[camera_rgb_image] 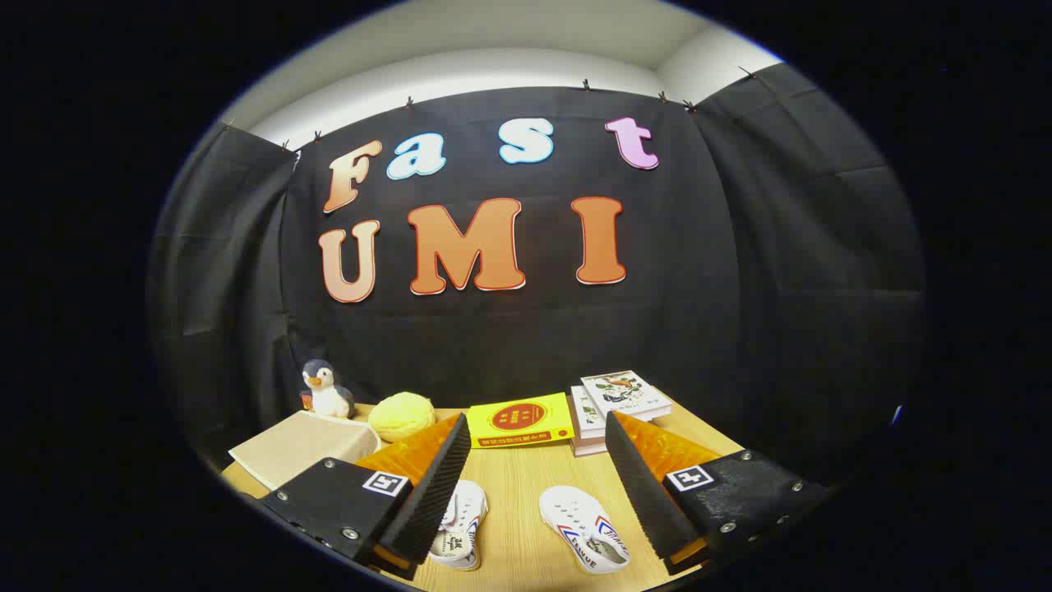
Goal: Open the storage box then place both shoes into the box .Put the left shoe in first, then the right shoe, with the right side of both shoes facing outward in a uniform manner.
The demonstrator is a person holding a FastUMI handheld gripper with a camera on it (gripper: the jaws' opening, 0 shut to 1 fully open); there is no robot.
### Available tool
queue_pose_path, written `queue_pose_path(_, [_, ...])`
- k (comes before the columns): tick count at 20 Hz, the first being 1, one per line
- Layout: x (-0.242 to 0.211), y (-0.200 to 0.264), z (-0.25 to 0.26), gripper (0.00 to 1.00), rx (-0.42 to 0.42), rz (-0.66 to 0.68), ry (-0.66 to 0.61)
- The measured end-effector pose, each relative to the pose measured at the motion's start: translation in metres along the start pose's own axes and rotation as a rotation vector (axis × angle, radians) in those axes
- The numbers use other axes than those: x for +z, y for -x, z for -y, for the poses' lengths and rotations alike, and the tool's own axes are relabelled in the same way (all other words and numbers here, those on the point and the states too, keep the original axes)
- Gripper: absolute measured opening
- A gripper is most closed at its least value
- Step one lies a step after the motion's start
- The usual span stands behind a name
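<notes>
Wooden table (518, 485): your working surface, running ahead of the gripper to the booth wall. Storage box (300, 444): a beige box with its lid apparently down, at about ten o'clock from the gripper (538, 464), just beyond the left finger; by my reading it is the first target, since opening comes before any shoe. Book stack (616, 399) at one o'clock and yellow book (520, 420) at twelve o'clock close off the far side. Two white shoes lie between the spread fingers: one shoe (460, 526) at seven o'clock, partly hidden by the left finger, long axis running roughly away from you; the other shoe (585, 538) at five o'clock, long axis slanting from eleven to five. Which is the left shoe cannot be told. Yellow ball (401, 415) and toy penguin (326, 390) stand just behind the box. Your gripper's fingers stand wide apart, holding nothing. Bare tabletop between the shoes and the books gives you room to swing toward ten o'clock.
</notes>
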State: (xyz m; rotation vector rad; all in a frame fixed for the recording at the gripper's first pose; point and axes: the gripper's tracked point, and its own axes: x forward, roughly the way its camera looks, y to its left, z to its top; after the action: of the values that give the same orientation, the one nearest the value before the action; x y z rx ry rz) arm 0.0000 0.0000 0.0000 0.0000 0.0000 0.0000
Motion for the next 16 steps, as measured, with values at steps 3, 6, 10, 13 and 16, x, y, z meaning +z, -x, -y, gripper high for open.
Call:
queue_pose_path(3, [0.002, 0.004, -0.013, 0.98, -0.003, 0.014, 0.034])
queue_pose_path(6, [0.005, 0.007, -0.018, 0.98, -0.001, 0.037, 0.09])
queue_pose_path(10, [0.01, 0.009, -0.018, 0.98, 0.006, 0.026, 0.122])
queue_pose_path(13, [0.011, 0.011, -0.013, 0.99, 0.004, 0.011, 0.09])
queue_pose_path(16, [0.007, 0.01, -0.01, 0.98, 0.02, -0.005, 0.091])
